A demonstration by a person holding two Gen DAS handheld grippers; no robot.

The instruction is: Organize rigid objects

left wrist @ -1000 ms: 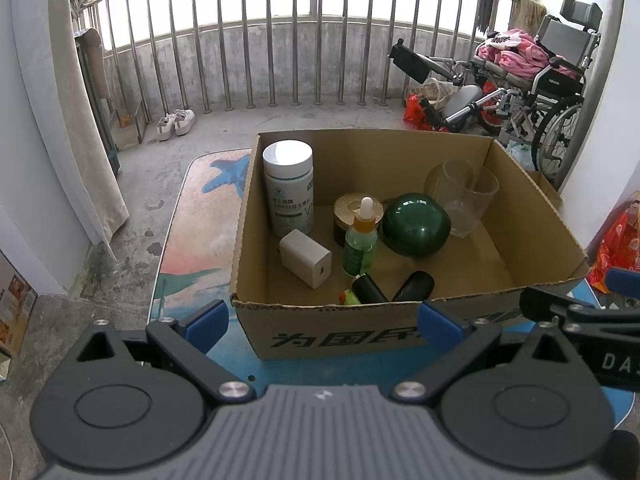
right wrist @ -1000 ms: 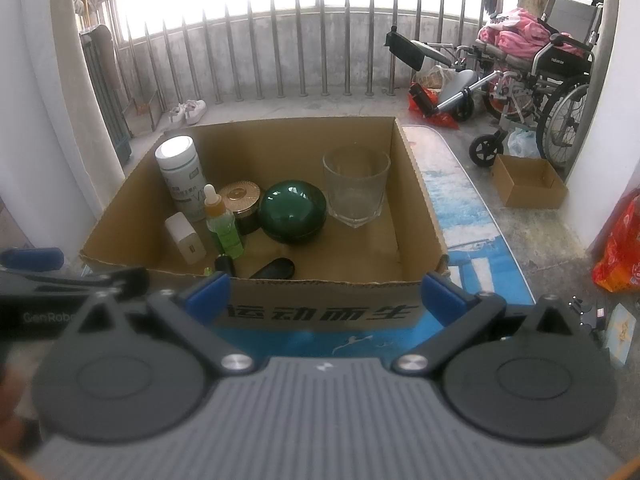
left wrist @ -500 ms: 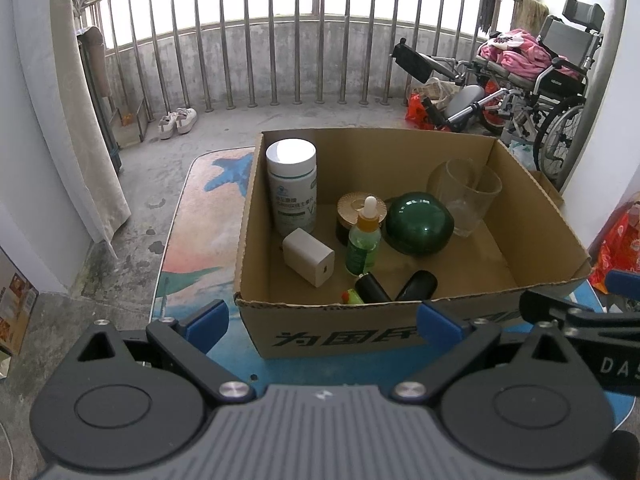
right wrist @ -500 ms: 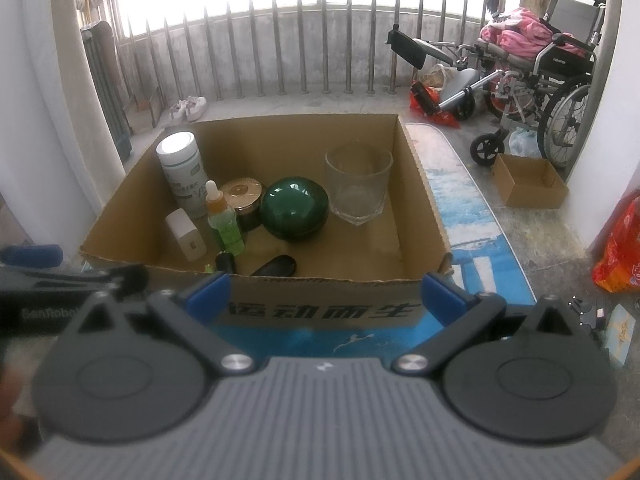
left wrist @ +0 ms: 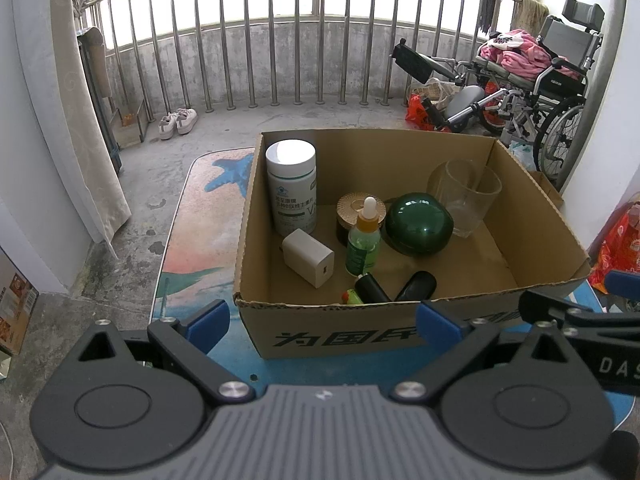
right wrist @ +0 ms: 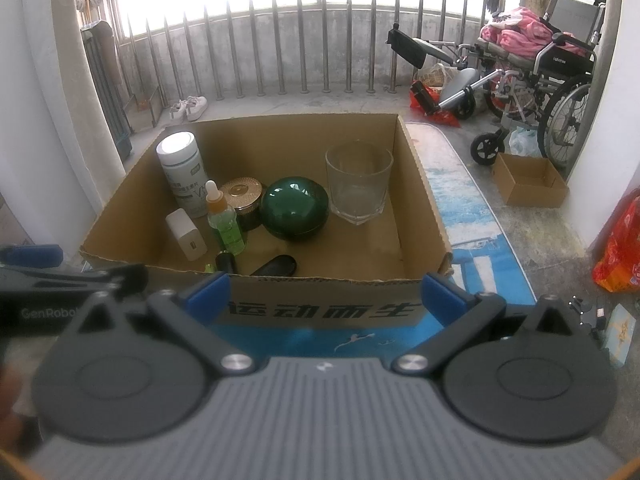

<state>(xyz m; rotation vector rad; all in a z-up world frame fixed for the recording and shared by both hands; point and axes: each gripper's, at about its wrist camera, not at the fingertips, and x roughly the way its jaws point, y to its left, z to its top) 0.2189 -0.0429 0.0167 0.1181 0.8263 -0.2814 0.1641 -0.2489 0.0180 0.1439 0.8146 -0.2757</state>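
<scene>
An open cardboard box (left wrist: 536, 208) (right wrist: 420, 192) stands on a blue mat. Inside it are a white pill bottle (left wrist: 292, 188) (right wrist: 182, 172), a white charger block (left wrist: 308, 258) (right wrist: 186, 234), a green dropper bottle (left wrist: 363, 240) (right wrist: 224, 220), a gold-lidded jar (left wrist: 354, 208) (right wrist: 242, 192), a dark green round container (left wrist: 418, 224) (right wrist: 296, 208), a clear glass (left wrist: 464, 196) (right wrist: 358, 180) and two black pieces (left wrist: 394, 288) (right wrist: 276, 266). My left gripper (left wrist: 322, 320) and right gripper (right wrist: 326, 296) hover open before the box's front wall, holding nothing.
A wheelchair (left wrist: 552, 72) (right wrist: 536, 76) with pink clothes stands at the back right near a steel railing (left wrist: 280, 40). A small cardboard box (right wrist: 530, 180) and a red bag (right wrist: 618, 252) lie right. Shoes (left wrist: 178, 122) sit at the back left by a curtain (left wrist: 80, 140).
Both views have drifted slightly, so the box sits a little to the right and lower in frame. The objects in the box have not moved, and both grippers stay open.
</scene>
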